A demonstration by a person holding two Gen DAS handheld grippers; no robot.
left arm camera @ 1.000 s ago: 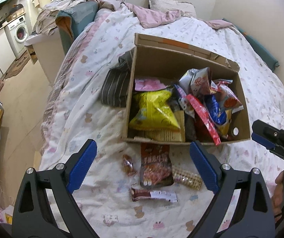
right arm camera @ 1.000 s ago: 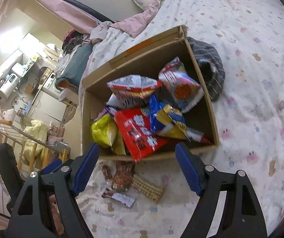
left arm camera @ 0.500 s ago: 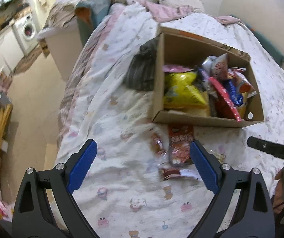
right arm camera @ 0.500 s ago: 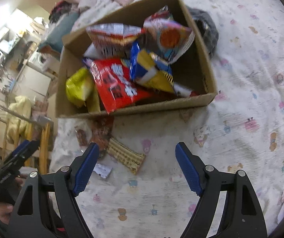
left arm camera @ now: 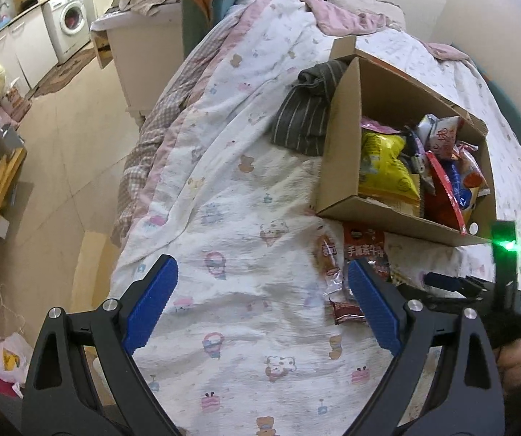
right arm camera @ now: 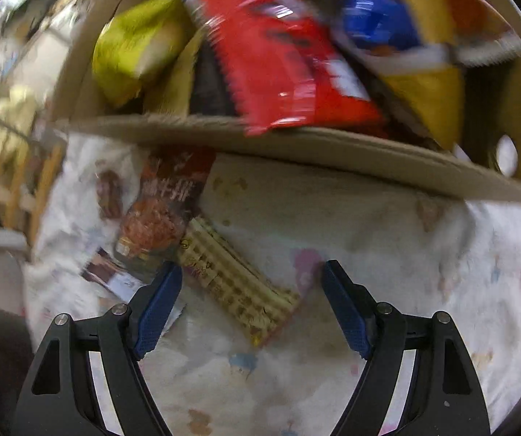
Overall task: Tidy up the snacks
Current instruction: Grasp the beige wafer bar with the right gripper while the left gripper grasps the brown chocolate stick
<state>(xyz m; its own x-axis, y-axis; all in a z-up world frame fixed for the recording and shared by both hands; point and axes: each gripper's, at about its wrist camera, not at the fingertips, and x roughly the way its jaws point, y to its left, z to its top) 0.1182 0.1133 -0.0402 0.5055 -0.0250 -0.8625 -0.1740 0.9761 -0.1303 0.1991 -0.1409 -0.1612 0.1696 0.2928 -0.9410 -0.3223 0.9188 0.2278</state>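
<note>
A cardboard box point(left arm camera: 336, 167) point(right arm camera: 297, 145) full of snack bags lies on the bed. In front of it lie loose snacks: a dark red meat-snack pouch point(left arm camera: 366, 250) point(right arm camera: 162, 210), a small brown packet point(left arm camera: 327, 256) point(right arm camera: 109, 194), a brown-and-white bar point(left arm camera: 346, 314) point(right arm camera: 115, 278) and a checkered wafer pack point(right arm camera: 235, 285). My right gripper point(right arm camera: 251, 305) is open low over the wafer pack, which lies between its blue fingers untouched. My left gripper point(left arm camera: 260, 305) is open over bare bedsheet, left of the loose snacks. The right gripper's body point(left arm camera: 478, 290) shows at that view's right edge.
A striped dark garment point(left arm camera: 304, 116) lies against the box's left side. The bed's edge drops to a tiled floor point(left arm camera: 60, 138) on the left, with a white cabinet point(left arm camera: 140, 47) and a washing machine point(left arm camera: 69, 23) beyond. Pink bedding is piled at the head.
My right gripper has dropped toward the bed and come in over the wafer pack. My left gripper has swung left, away from the box and the loose snacks. Both stay open.
</note>
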